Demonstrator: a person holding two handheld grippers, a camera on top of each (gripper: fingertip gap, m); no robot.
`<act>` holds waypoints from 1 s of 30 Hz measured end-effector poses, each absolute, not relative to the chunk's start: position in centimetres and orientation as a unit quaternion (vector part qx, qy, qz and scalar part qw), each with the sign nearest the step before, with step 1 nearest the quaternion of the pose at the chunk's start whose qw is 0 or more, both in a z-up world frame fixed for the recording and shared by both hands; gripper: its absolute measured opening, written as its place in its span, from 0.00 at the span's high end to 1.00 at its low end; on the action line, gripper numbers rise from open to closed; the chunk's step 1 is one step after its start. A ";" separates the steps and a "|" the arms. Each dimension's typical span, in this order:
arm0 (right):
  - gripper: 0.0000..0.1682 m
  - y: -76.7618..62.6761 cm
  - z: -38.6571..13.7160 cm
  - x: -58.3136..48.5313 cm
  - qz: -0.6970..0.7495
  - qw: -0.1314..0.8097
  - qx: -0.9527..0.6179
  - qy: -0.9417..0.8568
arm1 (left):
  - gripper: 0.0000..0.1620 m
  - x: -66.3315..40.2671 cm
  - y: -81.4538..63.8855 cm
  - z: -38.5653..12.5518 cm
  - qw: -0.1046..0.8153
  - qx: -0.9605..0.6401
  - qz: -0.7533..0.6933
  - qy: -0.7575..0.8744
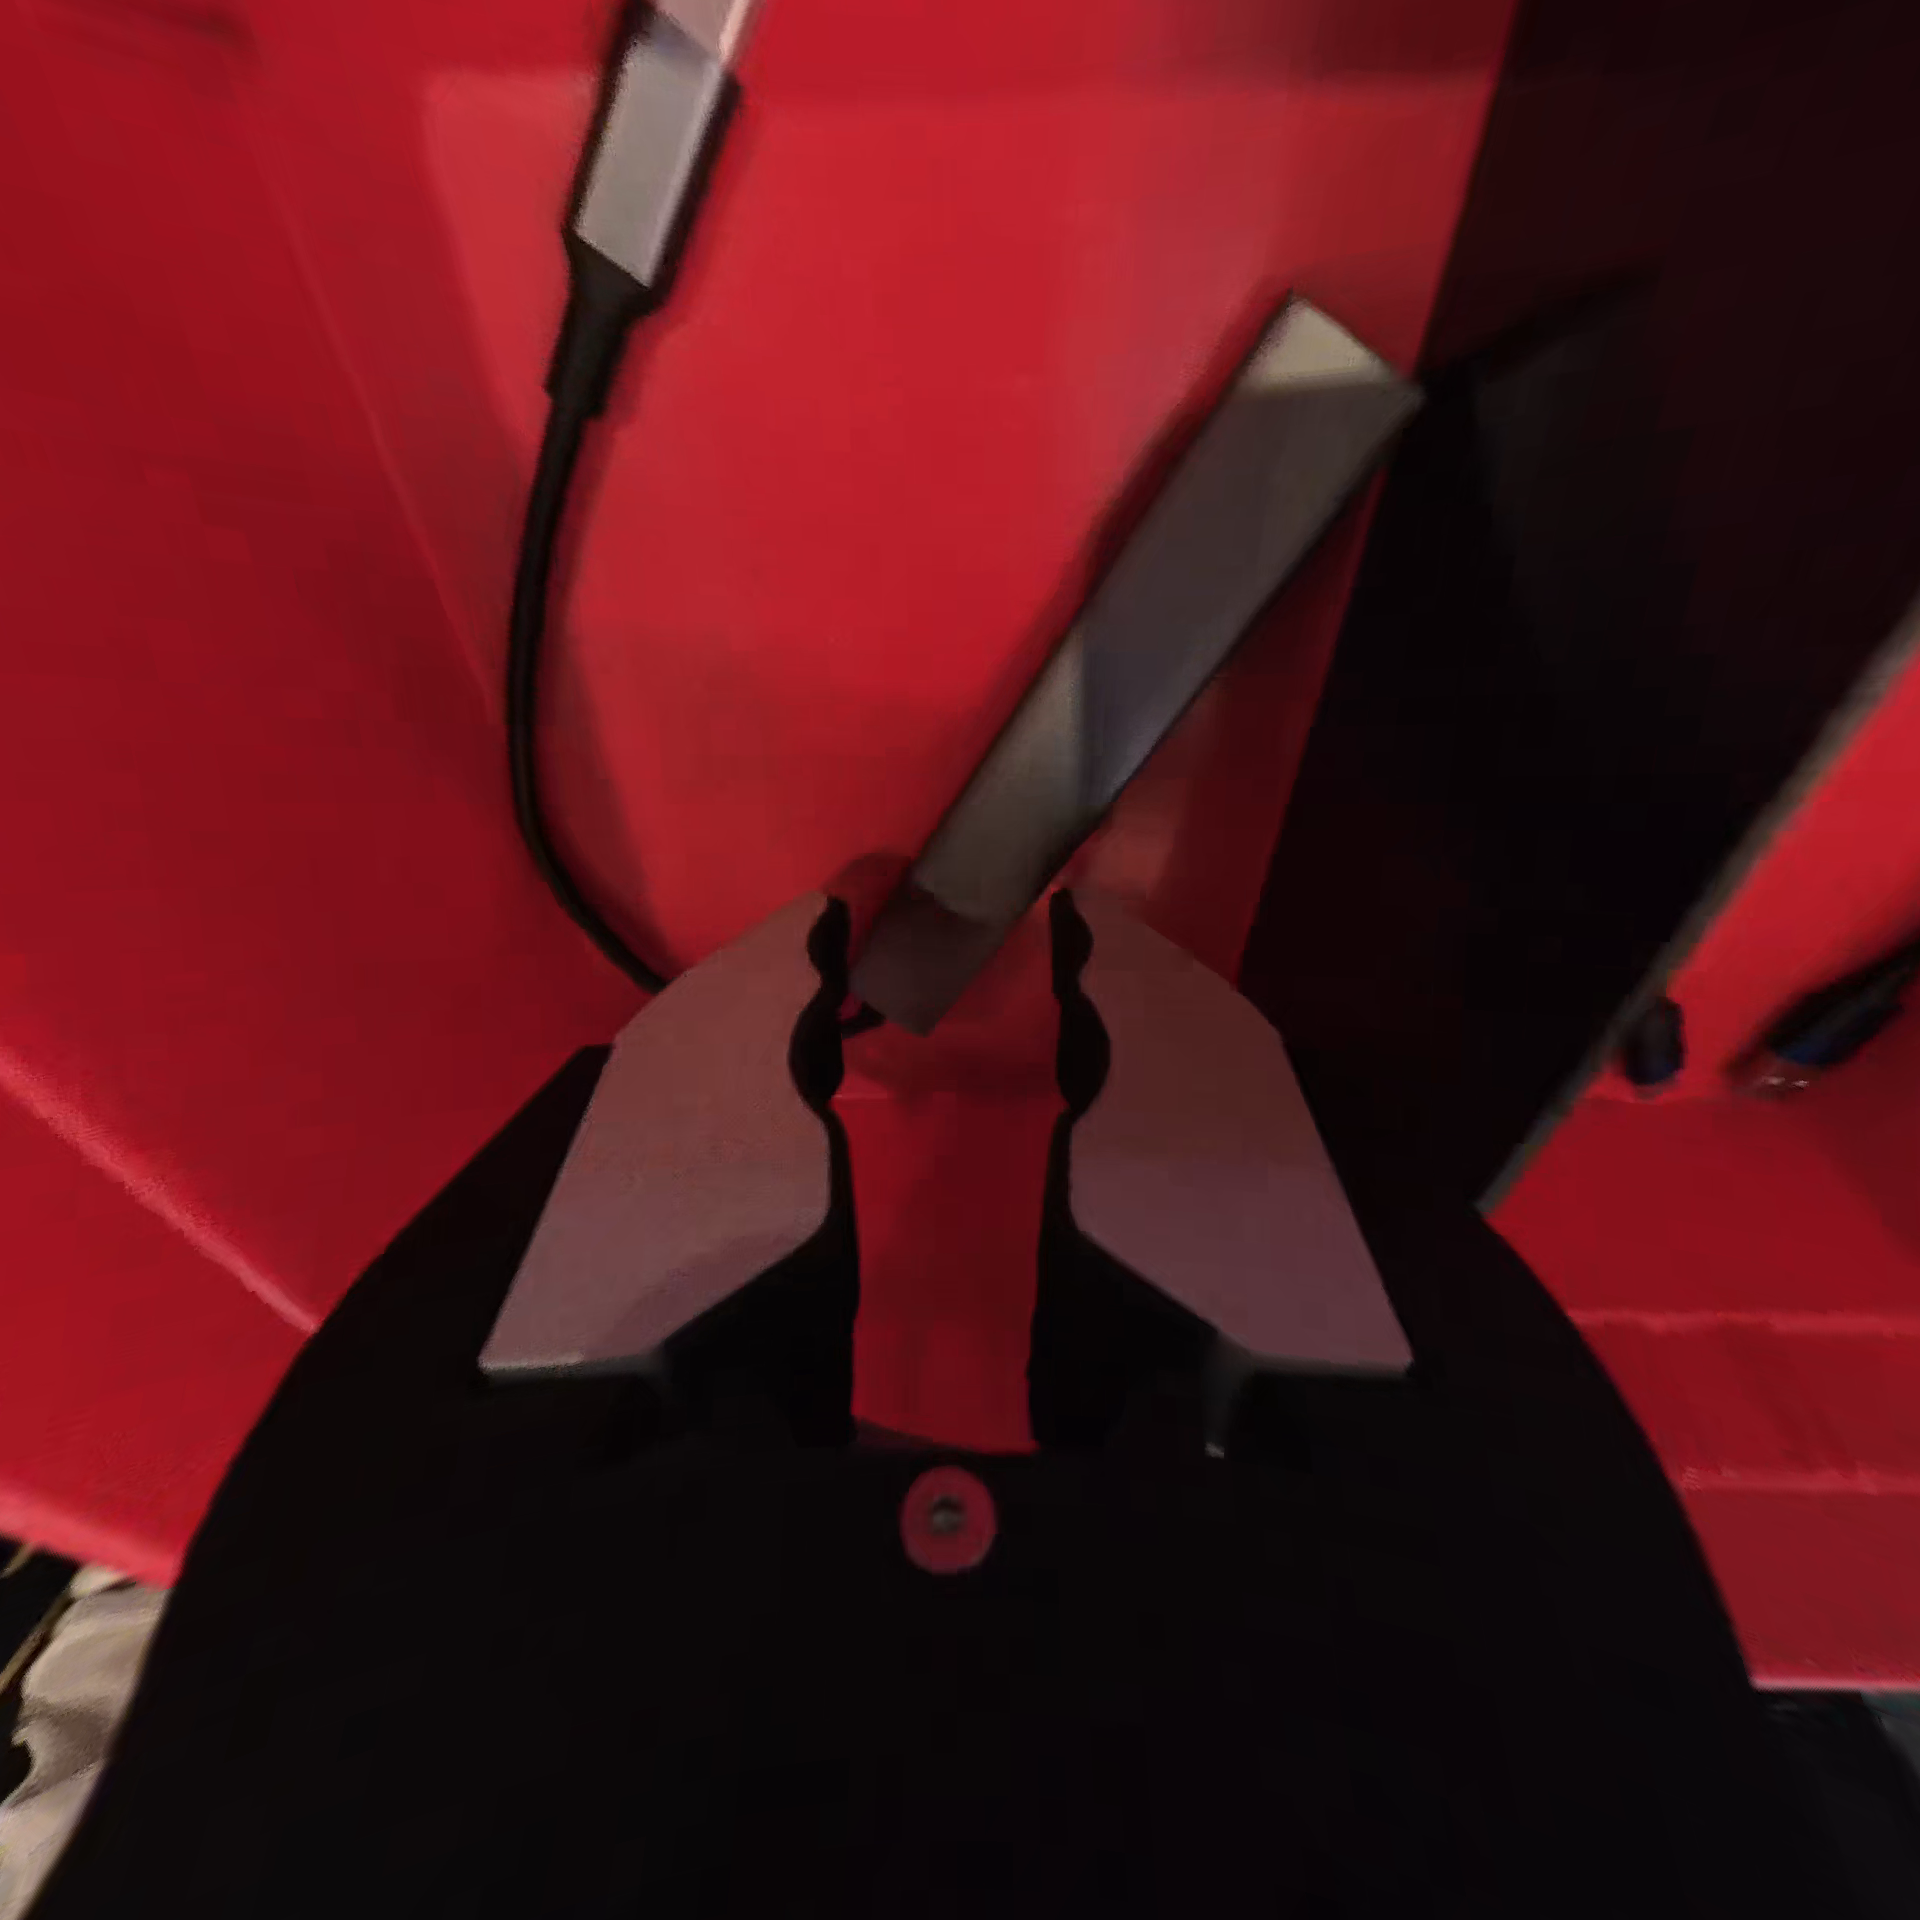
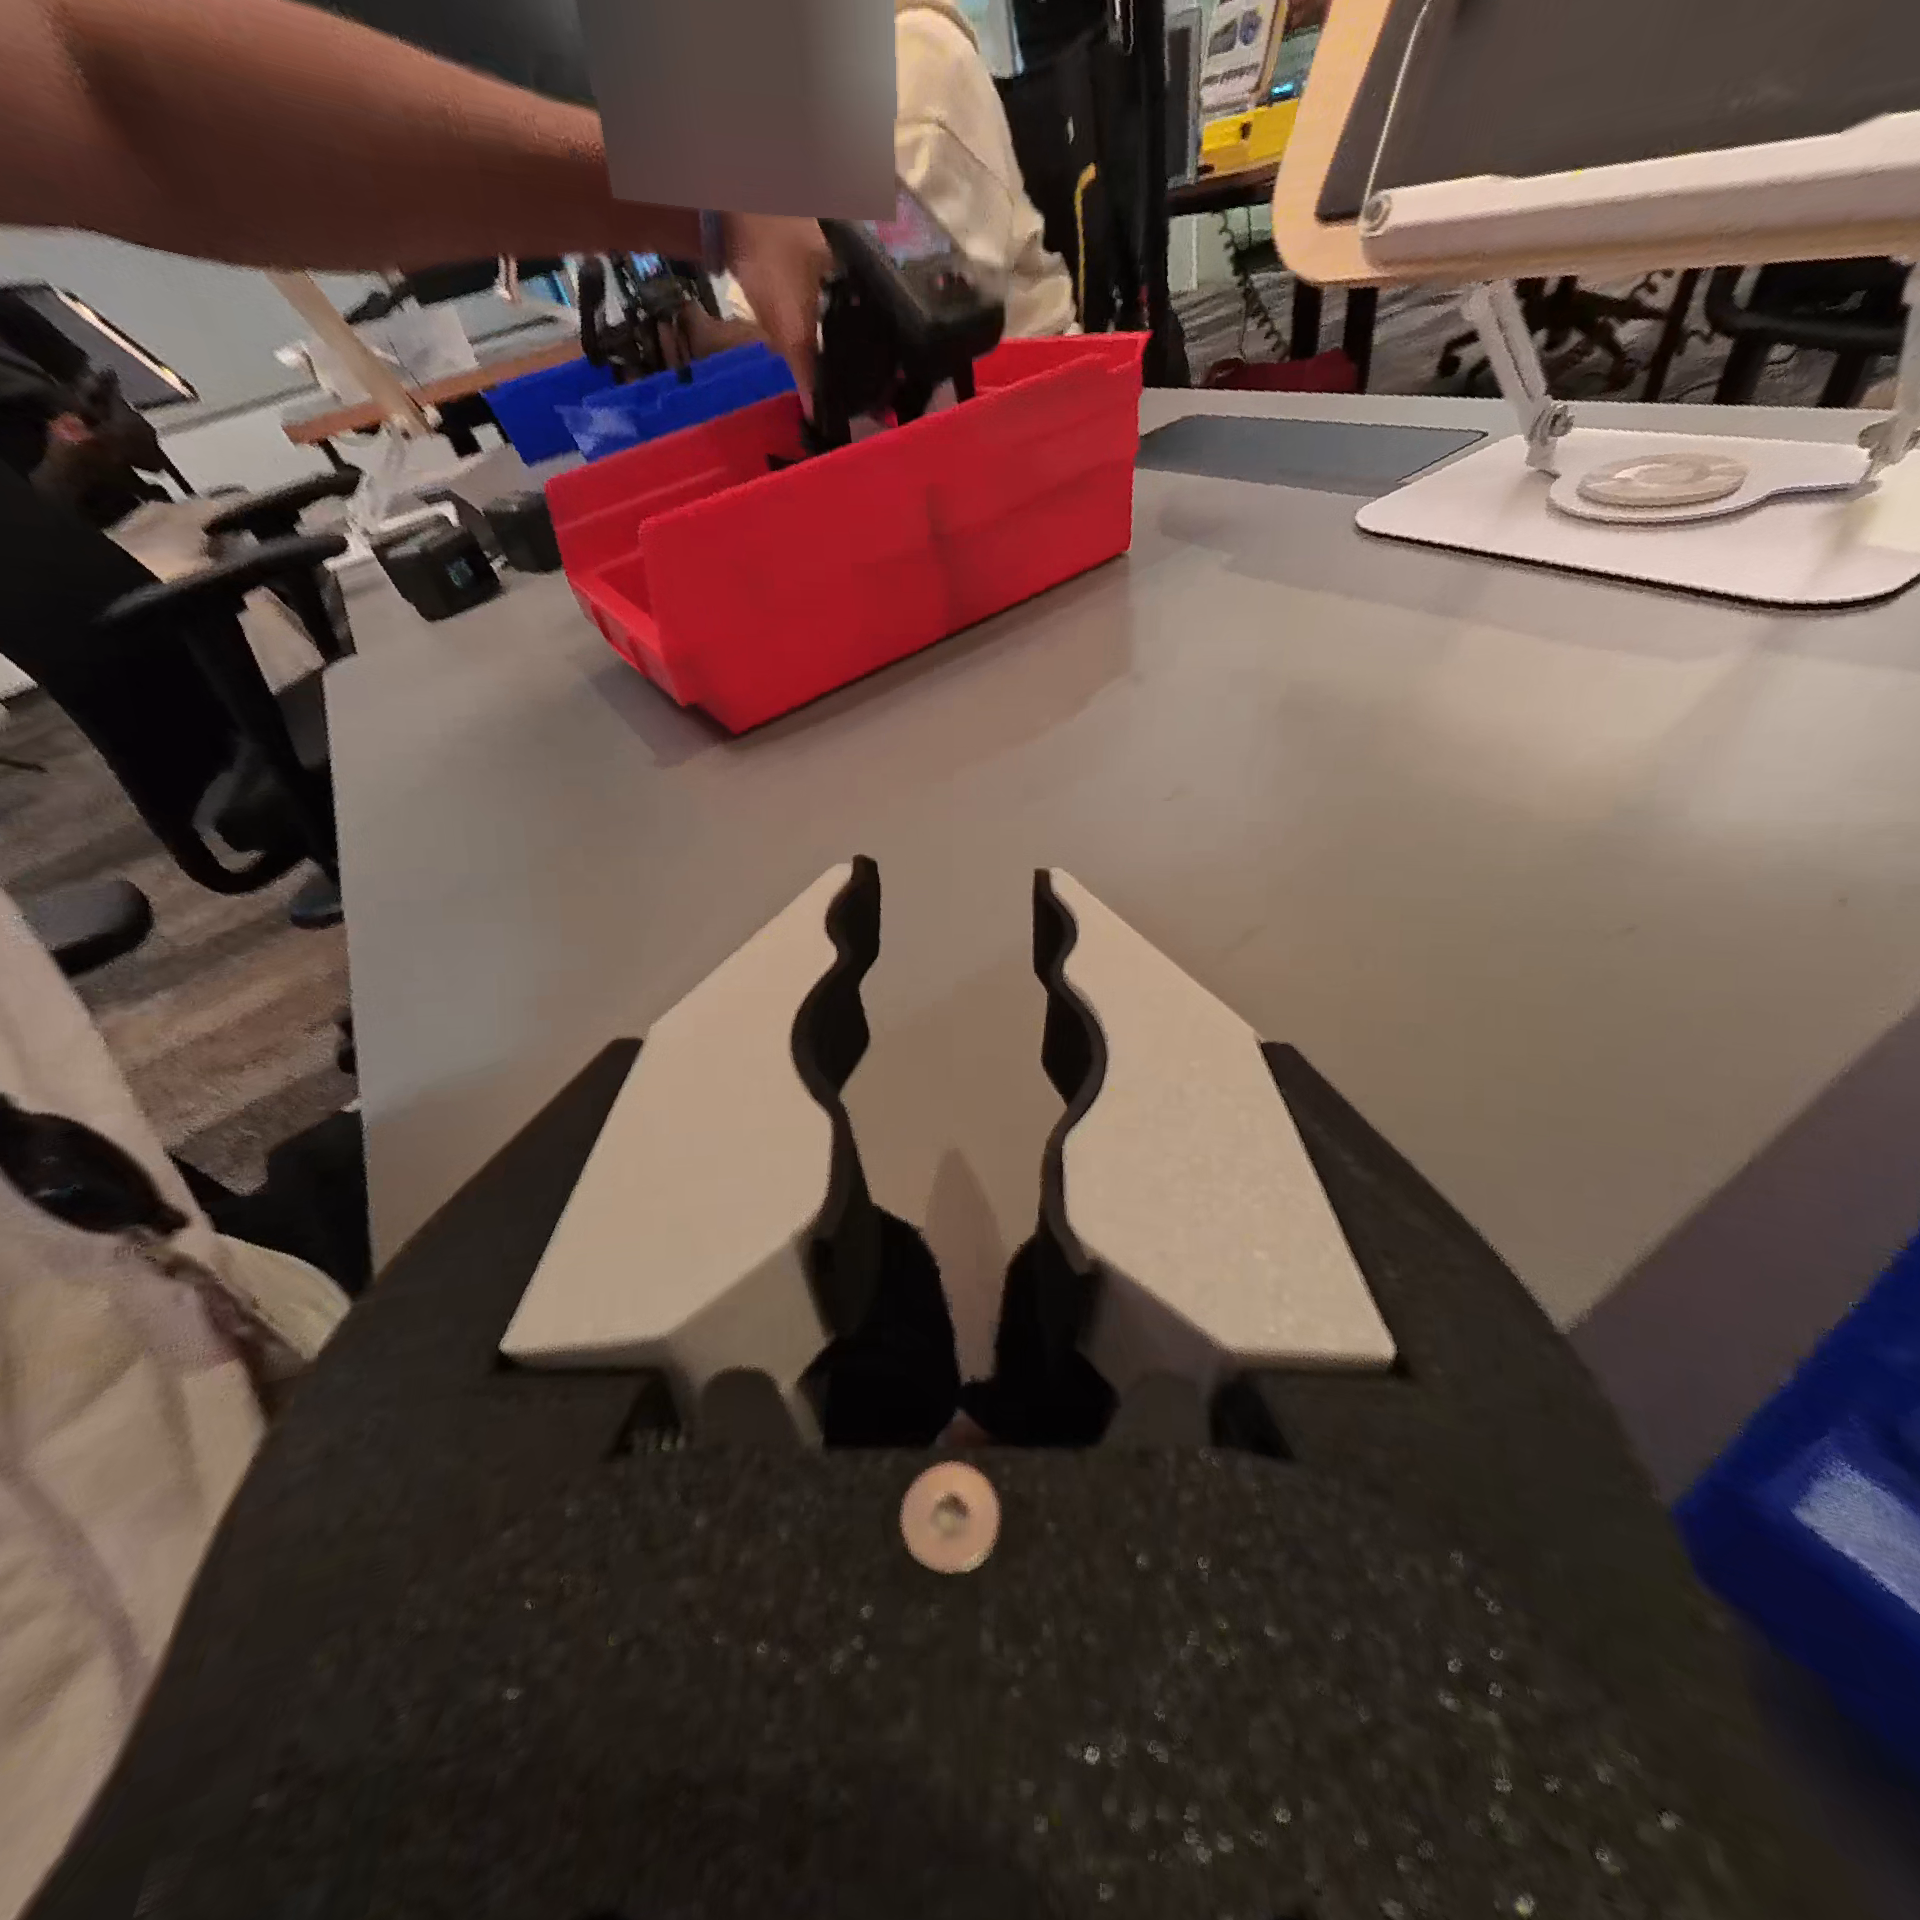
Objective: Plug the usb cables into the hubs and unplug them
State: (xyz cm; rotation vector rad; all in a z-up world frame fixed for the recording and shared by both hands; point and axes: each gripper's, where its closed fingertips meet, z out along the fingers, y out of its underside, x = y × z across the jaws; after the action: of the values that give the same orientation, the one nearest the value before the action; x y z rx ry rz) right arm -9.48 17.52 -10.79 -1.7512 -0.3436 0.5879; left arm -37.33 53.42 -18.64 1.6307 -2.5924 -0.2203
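In the left wrist view, my left gripper (image 1: 945, 920) is down inside a red bin (image 1: 312, 727). Its jaws stand apart, with the near end of a grey metal hub (image 1: 1143, 644) between the fingertips. The hub lies slanted up to the right. Its black cable (image 1: 530, 665) loops left and up to a grey plug (image 1: 655, 156). The picture is blurred. My right gripper (image 2: 951, 883) is open and empty above the grey table (image 2: 1351, 831). The right wrist view shows the red bin (image 2: 883, 561) farther off, with a hand holding the left gripper (image 2: 883, 343) in it.
A dark divider (image 1: 1558, 520) stands to the right of the hub, with a small blue-tipped item (image 1: 1829, 1029) beyond it. Blue bins (image 2: 644, 400) sit behind the red bin. A white stand (image 2: 1662, 520) is at the back right, a blue bin (image 2: 1818, 1507) near right, office chairs (image 2: 208, 623) left. Tip to tip, the grippers are about 45 cm apart. My left gripper is the nearer one to the grey plug (image 1: 655, 156): about 9 cm, against 40 cm.
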 end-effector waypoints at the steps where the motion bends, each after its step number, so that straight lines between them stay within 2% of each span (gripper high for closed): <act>1: 0.84 17.5 -10.6 -9.4 0.263 0.592 -0.749 -0.143 | 0.78 -37.8 53.7 -18.9 0.041 0.522 -0.090 -0.847; 3: 0.84 17.5 -10.3 -9.4 0.277 0.594 -0.743 -0.138 | 0.82 -38.0 53.6 -19.0 0.041 0.511 -0.102 -0.852; 9: 0.84 17.5 -10.5 -10.0 0.264 0.587 -0.749 -0.159 | 0.85 -38.5 53.0 -17.2 0.042 0.534 -0.097 -0.839; 14: 0.81 18.9 -10.0 -10.5 0.150 0.600 -0.751 -0.231 | 0.86 -37.1 51.8 -10.1 0.019 0.566 -0.050 -0.823; 21: 0.74 24.9 -5.3 -14.3 0.008 0.666 -0.672 -0.325 | 0.88 -33.1 45.6 -0.4 0.003 0.554 0.008 -0.832; 23: 0.73 26.9 -4.0 -15.9 -0.020 0.689 -0.647 -0.325 | 0.95 -31.3 43.0 1.2 -0.003 0.544 0.035 -0.839; 28: 0.70 30.5 -4.8 -19.8 -0.053 0.689 -0.644 -0.327 | 0.95 -27.5 36.7 1.6 -0.001 0.512 0.073 -0.856; 30: 0.69 30.3 -6.0 -20.3 -0.004 0.678 -0.668 -0.308 | 0.95 -26.1 34.8 0.8 -0.021 0.487 0.069 -0.870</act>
State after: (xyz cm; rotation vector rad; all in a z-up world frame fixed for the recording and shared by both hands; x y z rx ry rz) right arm -20.33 30.27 -6.00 -1.5003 -0.6909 -0.0081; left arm -26.05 34.82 0.77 1.5521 -2.7711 0.2208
